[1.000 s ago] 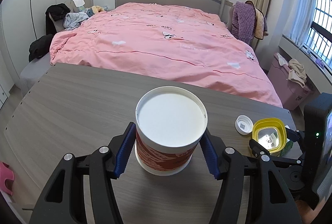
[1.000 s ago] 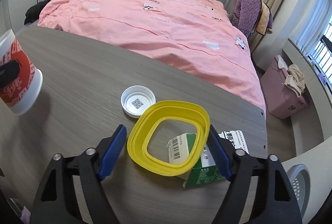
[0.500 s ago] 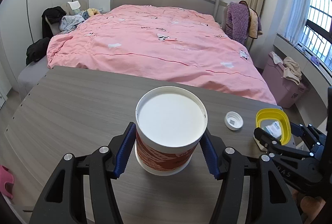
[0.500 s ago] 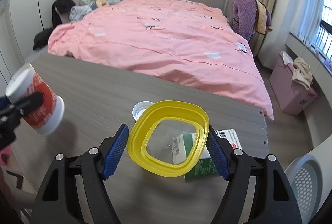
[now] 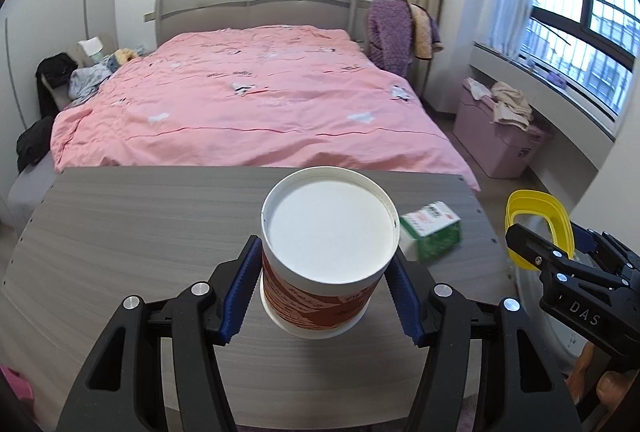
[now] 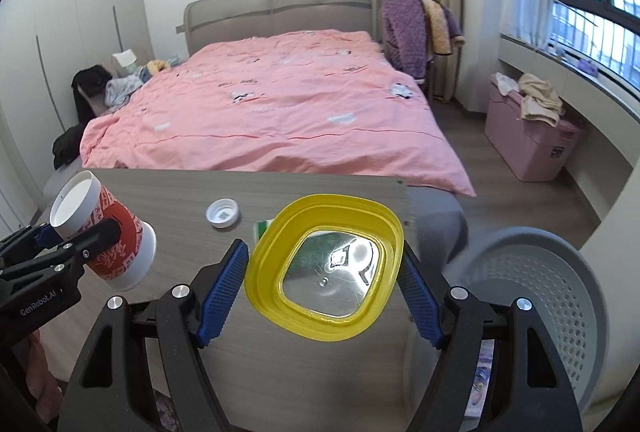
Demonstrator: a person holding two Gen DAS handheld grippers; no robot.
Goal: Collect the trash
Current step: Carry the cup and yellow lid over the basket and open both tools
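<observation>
The left hand-held gripper holds the red-and-white paper cup with a white lid between its blue pads, and that cup has risen clear of the grey wood-grain counter it hung just above a second ago; the right hand-held gripper grips the yellow, rounded-square plastic lid with a foil middle, which has swung off the counter's right edge toward the grey perforated plastic waste basket; both pieces look on their way to the bin, so the step in hand is probably the carry. Seen from the right wrist, the cup is tilted, its long axis leaning with the lidded end up and away from the basket; the yellow lid faces the camera. Farther from the basket, a green-and-white carton and a small white bottle cap remain on the counter, not yet collected; beyond them lies the pink-quilted bed.
</observation>
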